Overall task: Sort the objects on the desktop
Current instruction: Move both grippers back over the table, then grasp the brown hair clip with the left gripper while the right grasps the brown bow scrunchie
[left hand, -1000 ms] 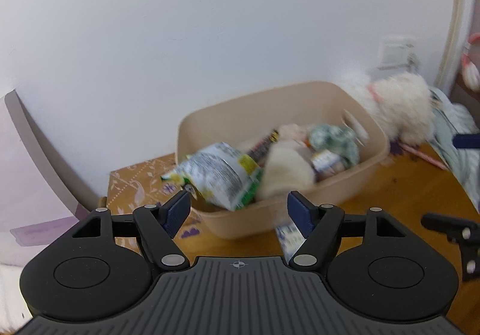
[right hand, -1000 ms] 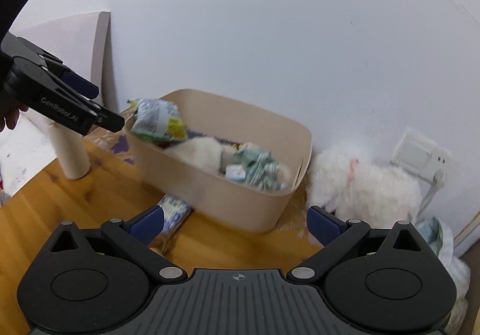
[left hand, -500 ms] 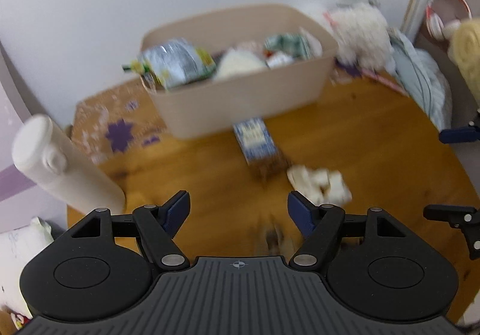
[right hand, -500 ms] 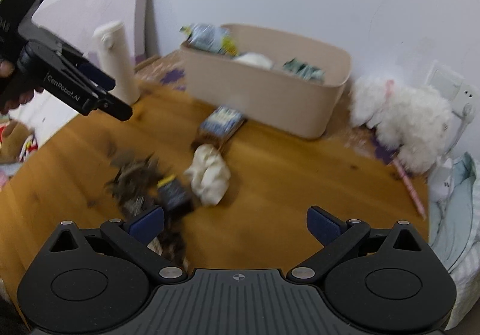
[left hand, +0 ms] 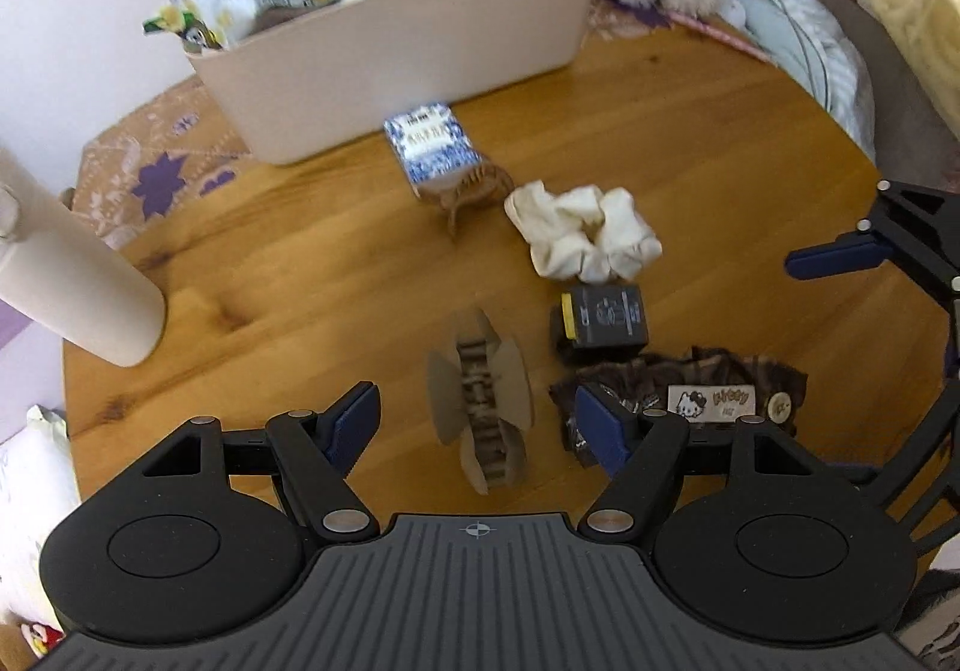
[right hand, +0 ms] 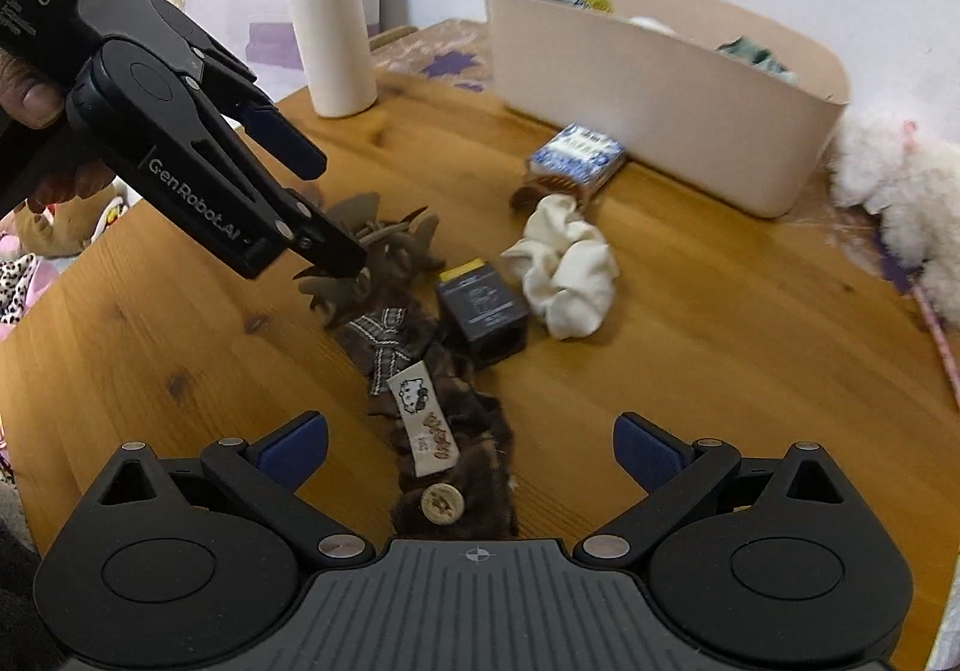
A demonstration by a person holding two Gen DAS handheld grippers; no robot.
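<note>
**Two grippers parted above a cluttered table**

Two grippers hung with jaws released, grasping nothing. The left gripper (left hand: 477, 422) stood over a tan claw clip (left hand: 480, 401); the right gripper (right hand: 471, 446) over a brown patchwork cloth (right hand: 447, 446). Between lay a black box (left hand: 603, 317) and cream scrunchie (left hand: 585, 233). Farther off stood the beige bin (left hand: 420, 47).

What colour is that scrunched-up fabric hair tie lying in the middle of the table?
The scrunchie is cream white, clearest in the right wrist view.
</note>
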